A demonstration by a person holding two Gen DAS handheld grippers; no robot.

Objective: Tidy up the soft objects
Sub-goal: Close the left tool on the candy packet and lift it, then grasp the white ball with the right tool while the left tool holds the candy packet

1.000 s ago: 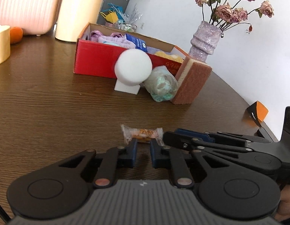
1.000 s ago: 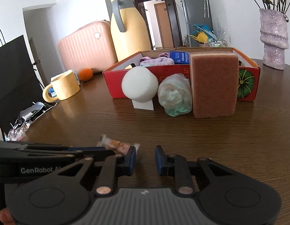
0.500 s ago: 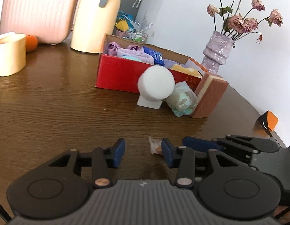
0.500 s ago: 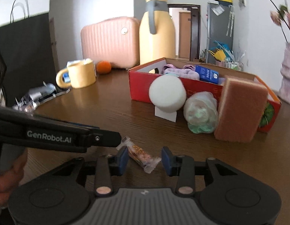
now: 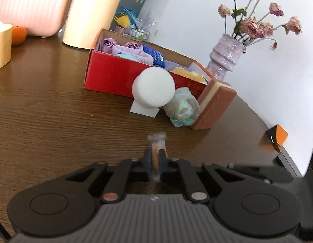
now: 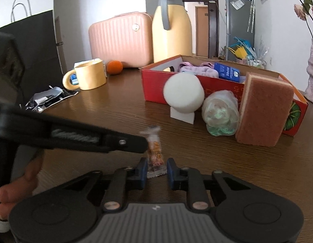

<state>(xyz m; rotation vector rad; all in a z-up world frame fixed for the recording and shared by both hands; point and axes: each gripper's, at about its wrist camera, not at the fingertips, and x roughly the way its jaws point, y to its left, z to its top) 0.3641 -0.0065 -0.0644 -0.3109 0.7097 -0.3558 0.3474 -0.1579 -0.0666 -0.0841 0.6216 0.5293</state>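
The left gripper [image 5: 154, 161] is closed tight on a small orange snack in a clear crinkly wrapper [image 5: 158, 144], its two blue-padded fingers pinching the packet near one end so that the rest sticks out ahead, over the dark brown wooden tabletop [image 5: 55, 111]. From the right wrist view the same wrapped snack [image 6: 155, 150] stands nearly upright, its lower crimped end sitting between the fingers of the right gripper [image 6: 154, 169] — these are parted a little wider than the packet, and whether they touch it I cannot tell (the packet is blurred).

Farther back on the tabletop a red cardboard box with an open top [image 5: 116, 77] holds lilac cloth items and a blue packet. Leaning against its front wall are three soft things in a row:

- a white round foam sponge on a white block [image 5: 153, 90]
- a clear plastic bag of rolled pale-green cloth [image 5: 182, 109], touching the sponge
- a rust-brown scouring sponge with a yellow layer [image 5: 216, 105], standing on edge beside the bag

A lilac textured vase of dried pink roses [image 5: 227, 58] stands behind the box.
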